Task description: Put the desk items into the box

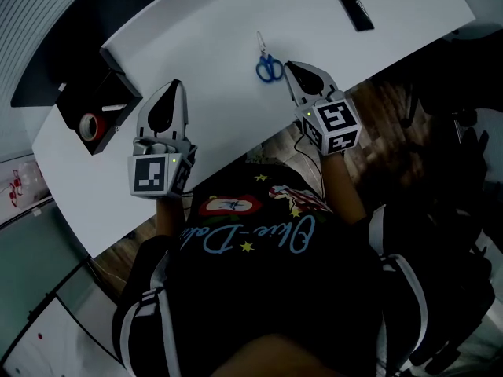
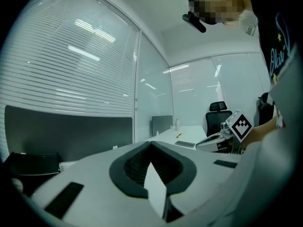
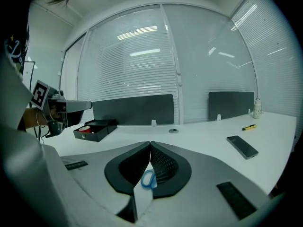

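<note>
white tabletop (image 1: 236, 22): carries items | black open box (image 3: 90, 136): left end, well apart from scissors | left gripper (image 1: 174, 83): closed, empty, nearer box | right gripper (image 1: 288, 65): closed, empty, nearer scissors | blue-handled steel scissors (image 1: 269, 63): just left of right gripper's tip, blades pointing away

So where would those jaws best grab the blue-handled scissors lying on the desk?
Probably at the narrow neck where the blue loops meet the blades. The scissors lie flat on the desk, loops toward the person, blades closed and pointing away, so come down from above, jaws straddling it crosswise. The right gripper is nearest, but its jaws are shut and must open first.
</note>
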Demonstrator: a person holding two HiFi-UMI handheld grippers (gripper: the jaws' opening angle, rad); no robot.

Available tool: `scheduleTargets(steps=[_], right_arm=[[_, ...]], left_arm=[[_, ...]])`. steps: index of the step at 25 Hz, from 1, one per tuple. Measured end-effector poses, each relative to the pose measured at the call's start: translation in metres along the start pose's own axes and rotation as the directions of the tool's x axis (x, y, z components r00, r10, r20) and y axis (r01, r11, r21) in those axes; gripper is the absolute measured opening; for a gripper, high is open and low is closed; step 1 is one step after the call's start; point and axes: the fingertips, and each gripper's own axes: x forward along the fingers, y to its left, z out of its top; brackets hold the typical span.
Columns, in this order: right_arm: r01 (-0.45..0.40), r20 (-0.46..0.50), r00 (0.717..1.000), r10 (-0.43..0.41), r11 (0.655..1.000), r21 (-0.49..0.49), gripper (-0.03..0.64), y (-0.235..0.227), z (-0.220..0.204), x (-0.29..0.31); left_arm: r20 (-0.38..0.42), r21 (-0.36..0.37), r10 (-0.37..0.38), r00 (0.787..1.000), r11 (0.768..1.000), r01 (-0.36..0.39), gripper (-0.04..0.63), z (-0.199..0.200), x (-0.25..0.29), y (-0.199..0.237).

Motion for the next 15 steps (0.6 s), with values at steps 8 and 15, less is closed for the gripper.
scheduleTargets(steps=[8, 15], right_arm=[[0.015, -0.088, 0.996, -0.013, 1.0, 0.02, 0.039, -0.003, -0.032, 0.02], [0.033, -0.141, 0.99, -0.027, 0.999, 0.036, 0.049, -0.002, -0.051, 0.037]], left_arm=[[-0.024, 0.002, 0.026, 0.999, 1.0, -0.026, -0.003, -0.005, -0.005, 0.016], [-0.027, -0.017, 0.001, 1.0, 1.0, -0.002, -0.003, -0.011, 0.011, 0.028]])
